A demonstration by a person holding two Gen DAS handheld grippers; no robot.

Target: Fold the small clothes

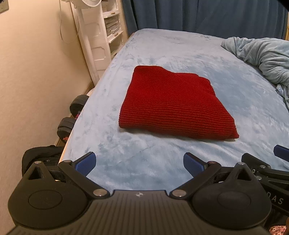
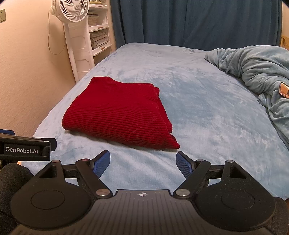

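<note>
A red knitted garment (image 1: pixel 173 104) lies folded into a flat rectangle on the light blue bed cover (image 1: pixel 162 162); it also shows in the right wrist view (image 2: pixel 119 113). My left gripper (image 1: pixel 139 163) is open and empty, hovering over the bed short of the garment's near edge. My right gripper (image 2: pixel 143 163) is open and empty, also short of the garment, off its near right corner. The right gripper's finger shows at the right edge of the left wrist view (image 1: pixel 280 151). The left gripper's body shows at the left of the right wrist view (image 2: pixel 25 150).
A crumpled light blue blanket (image 2: pixel 256 65) lies at the right of the bed. A white standing fan (image 2: pixel 72 12) and white shelves (image 2: pixel 99 36) stand by the wall at the far left. Dumbbells (image 1: pixel 72 115) and a black bag (image 1: pixel 39 155) sit on the floor by the bed's left edge. Dark blue curtains (image 2: pixel 189 21) hang behind.
</note>
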